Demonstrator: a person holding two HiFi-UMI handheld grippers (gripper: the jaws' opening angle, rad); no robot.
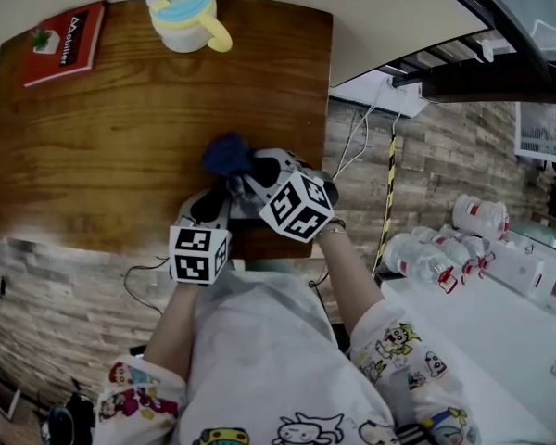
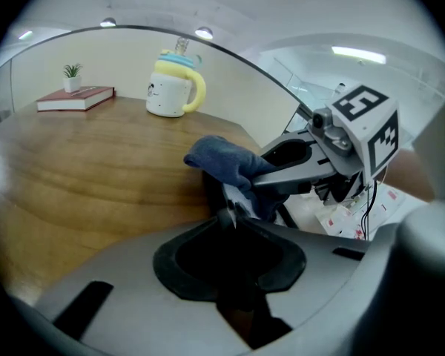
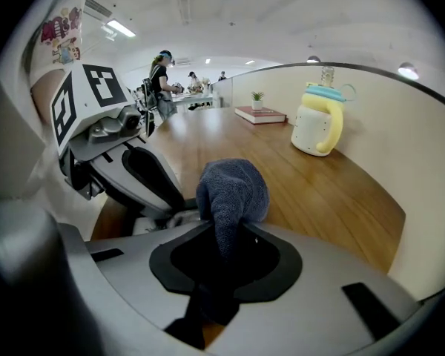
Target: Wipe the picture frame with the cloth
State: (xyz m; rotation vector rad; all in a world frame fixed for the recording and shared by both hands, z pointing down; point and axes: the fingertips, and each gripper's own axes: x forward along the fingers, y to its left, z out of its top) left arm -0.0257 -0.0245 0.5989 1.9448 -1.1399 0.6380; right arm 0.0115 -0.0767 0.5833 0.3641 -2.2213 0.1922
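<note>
A dark blue cloth (image 1: 227, 154) bunches over the near edge of the wooden table (image 1: 120, 137). My right gripper (image 3: 226, 232) is shut on it, and the cloth (image 3: 233, 191) bulges out past the jaws. My left gripper (image 2: 233, 217) is shut on a thin picture frame (image 2: 236, 202), seen edge-on with a pale face. The cloth (image 2: 222, 158) lies against the frame's top, carried by the right gripper (image 2: 282, 170). In the head view the left gripper (image 1: 222, 193) and right gripper (image 1: 252, 172) meet at the table's front edge. Most of the frame is hidden.
A yellow and blue cup (image 1: 187, 12) stands at the table's far edge. A red book (image 1: 67, 43) with a tiny plant lies at the far left. To the right is a white bench with bottles (image 1: 435, 253). People stand far off in the right gripper view.
</note>
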